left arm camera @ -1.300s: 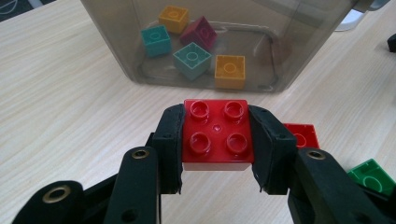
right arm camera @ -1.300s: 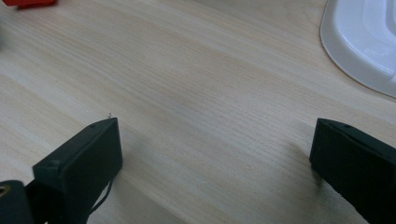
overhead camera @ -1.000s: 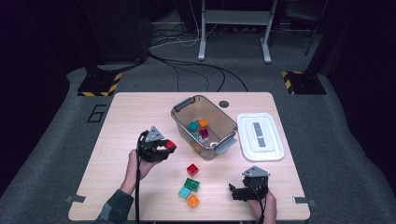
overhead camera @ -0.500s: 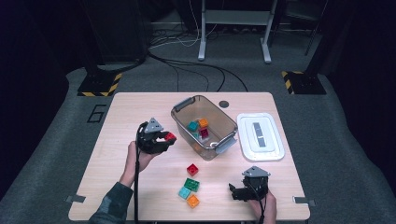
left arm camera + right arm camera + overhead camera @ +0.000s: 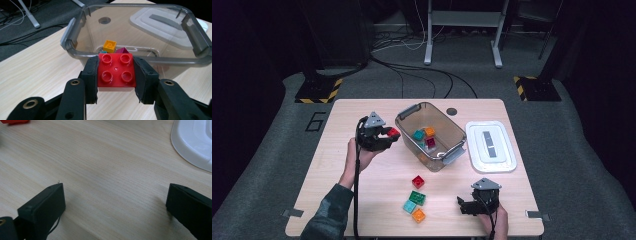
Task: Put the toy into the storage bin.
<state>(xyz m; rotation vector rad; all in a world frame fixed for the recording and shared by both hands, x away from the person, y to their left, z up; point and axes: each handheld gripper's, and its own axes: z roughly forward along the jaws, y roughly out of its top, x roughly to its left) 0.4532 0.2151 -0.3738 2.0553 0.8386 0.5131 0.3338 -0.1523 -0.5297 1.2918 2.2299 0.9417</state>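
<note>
My left gripper [image 5: 388, 134] is shut on a red four-stud brick [image 5: 116, 70] and holds it above the table, just left of the clear plastic bin [image 5: 451, 131]. In the left gripper view the bin's near rim [image 5: 140, 59] stands right behind the brick. Inside the bin lie an orange brick [image 5: 109, 46], a teal brick [image 5: 418, 134] and a dark red one [image 5: 430, 143]. My right gripper [image 5: 463, 205] rests low at the table's front right, its jaws wide apart over bare wood [image 5: 115, 185].
Loose bricks lie on the table in front of the bin: red [image 5: 418, 181], green [image 5: 417, 198], teal [image 5: 409, 206] and orange [image 5: 418, 216]. The bin's white lid [image 5: 490, 146] lies to the right of the bin. A round hole [image 5: 452, 111] marks the table's far side.
My left gripper has risen and moved toward the bin with the red brick in it. The right gripper has stayed where it was.
</note>
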